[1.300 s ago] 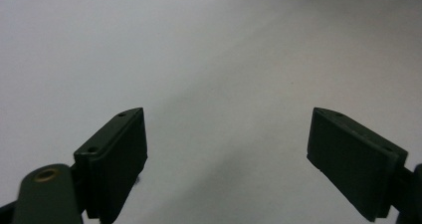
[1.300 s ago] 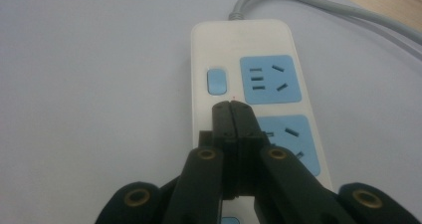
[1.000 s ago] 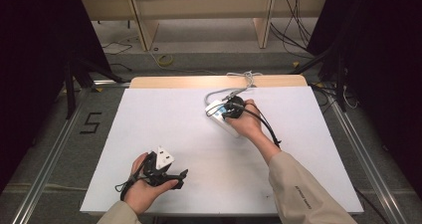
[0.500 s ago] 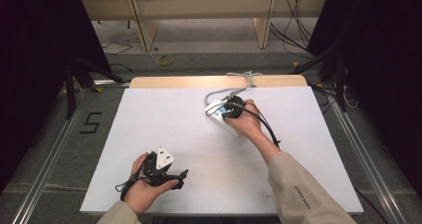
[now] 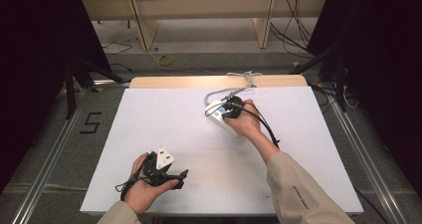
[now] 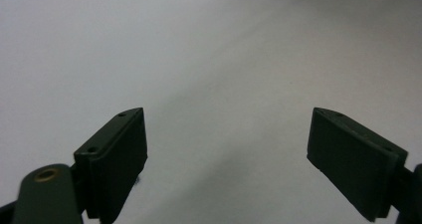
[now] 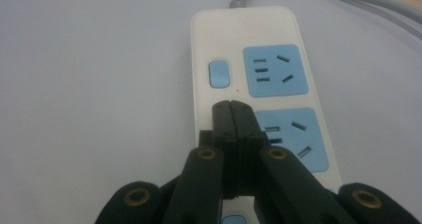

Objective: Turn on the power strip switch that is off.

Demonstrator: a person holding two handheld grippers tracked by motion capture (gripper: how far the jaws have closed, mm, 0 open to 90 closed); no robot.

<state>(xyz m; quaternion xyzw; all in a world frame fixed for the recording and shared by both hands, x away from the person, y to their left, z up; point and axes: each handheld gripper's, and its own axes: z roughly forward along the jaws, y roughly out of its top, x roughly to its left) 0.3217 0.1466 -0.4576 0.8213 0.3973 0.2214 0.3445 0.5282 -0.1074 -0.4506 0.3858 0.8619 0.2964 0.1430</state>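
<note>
The right gripper has its two black jaws pressed together with nothing between them, their tips over the white power strip just below its blue switch. Two blue socket faces sit to the right, the nearer one beside the jaws. A grey cable leaves the strip's far end across the white table.

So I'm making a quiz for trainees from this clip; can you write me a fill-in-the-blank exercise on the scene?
1. The right gripper has its jaws ____ above the power strip.
2. The socket faces on the strip are coloured ____.
3. The left gripper has its jaws ____, with nothing between them.
4. The strip's grey cable runs toward the ____ edge of the table.

Missing words: shut; blue; open; far
</note>
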